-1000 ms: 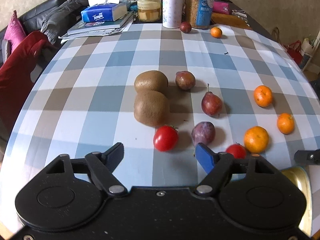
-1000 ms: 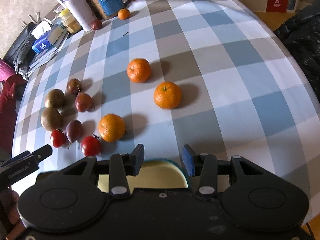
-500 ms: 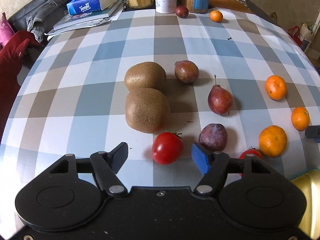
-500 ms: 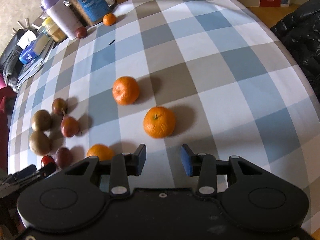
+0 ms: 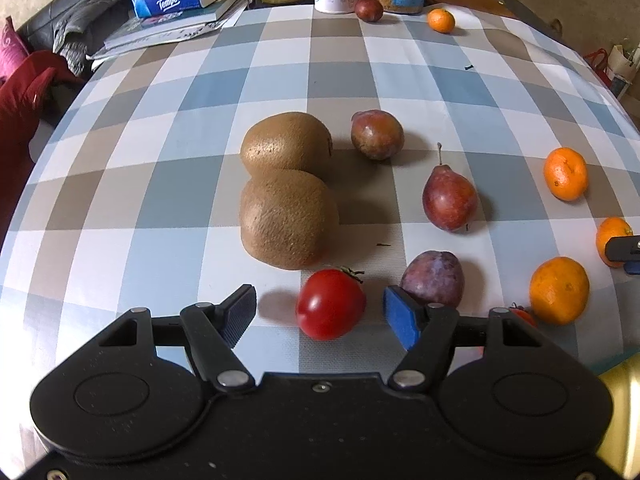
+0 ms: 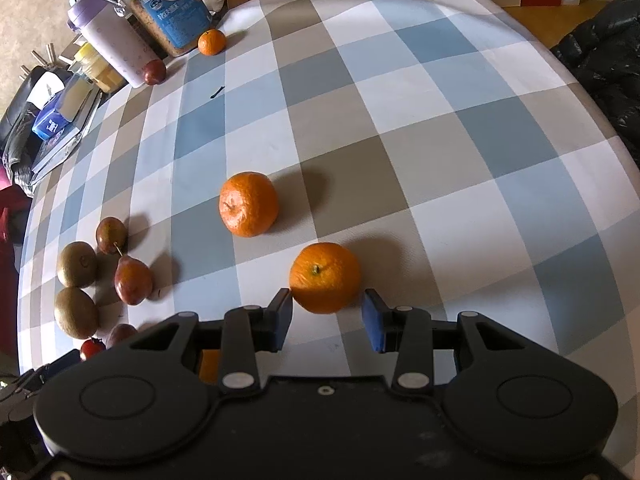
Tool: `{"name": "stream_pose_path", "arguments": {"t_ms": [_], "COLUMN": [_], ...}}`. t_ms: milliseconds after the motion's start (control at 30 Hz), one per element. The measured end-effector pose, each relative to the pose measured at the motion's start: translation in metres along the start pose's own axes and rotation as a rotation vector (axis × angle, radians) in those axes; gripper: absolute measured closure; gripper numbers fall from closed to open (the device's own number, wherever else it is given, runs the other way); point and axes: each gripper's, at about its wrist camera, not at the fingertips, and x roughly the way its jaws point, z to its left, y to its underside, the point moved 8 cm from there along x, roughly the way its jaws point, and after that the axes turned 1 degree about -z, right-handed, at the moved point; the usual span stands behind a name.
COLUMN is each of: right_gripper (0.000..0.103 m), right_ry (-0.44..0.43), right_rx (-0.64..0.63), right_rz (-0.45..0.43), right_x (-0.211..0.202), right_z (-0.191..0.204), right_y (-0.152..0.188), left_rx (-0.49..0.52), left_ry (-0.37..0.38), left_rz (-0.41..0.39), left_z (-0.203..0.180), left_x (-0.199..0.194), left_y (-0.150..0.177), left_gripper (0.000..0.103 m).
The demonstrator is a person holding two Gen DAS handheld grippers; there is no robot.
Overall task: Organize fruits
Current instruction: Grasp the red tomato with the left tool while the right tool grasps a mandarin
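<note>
Layout on the desk (image 5: 168, 216). Two kiwis (image 5: 289, 218) lie touching, one behind the other. Right of the rear kiwi lies a plum (image 5: 377, 134); right of the front kiwi, a pear-shaped plum (image 5: 450, 200). Before the kiwis lie a tomato (image 5: 330, 304), between the left claw (image 5: 319, 314) fingers, and a round plum (image 5: 433, 278) to its right. Toward the right edge lie three mandarins; the middle mandarin (image 6: 325, 277) sits just ahead of the right claw (image 6: 326, 320). Along the far edge stand a bottle (image 6: 110, 38), a jar (image 6: 172, 8), books (image 5: 168, 26), a small plum (image 5: 369, 9) and a small mandarin (image 5: 441, 20).
</note>
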Motion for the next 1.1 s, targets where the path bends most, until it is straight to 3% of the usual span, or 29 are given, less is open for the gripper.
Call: {"name": "stream_pose_path", "arguments": {"t_ms": [267,567,833,1100], "right_gripper": [0.059,0.061,0.062,0.062], "right_ry": [0.049,0.094,0.075,0.038], "right_rx": [-0.031,-0.084,-0.081,-0.09], "right_rz": [-0.035,-0.088,-0.097,-0.153], "right_x": [0.008,0.009,-0.001,-0.032], "right_z": [0.005,0.009,0.006,0.013], "right_y": [-0.005,-0.007,-0.004,0.007], "left_rx": [-0.034,-0.029,-0.066,-0.074], "left_ry": [0.018,0.04,0.054,0.054], "left_rz": [0.004,0.005,0.01,-0.034], "left_z": [0.003,0.0,0.003,0.005], "left_x": [0.004,-0.002,-0.009,-0.043], "left_y": [-0.004,-0.001,0.0,0.002], "left_gripper": [0.034,0.058,0.059,0.059]}}
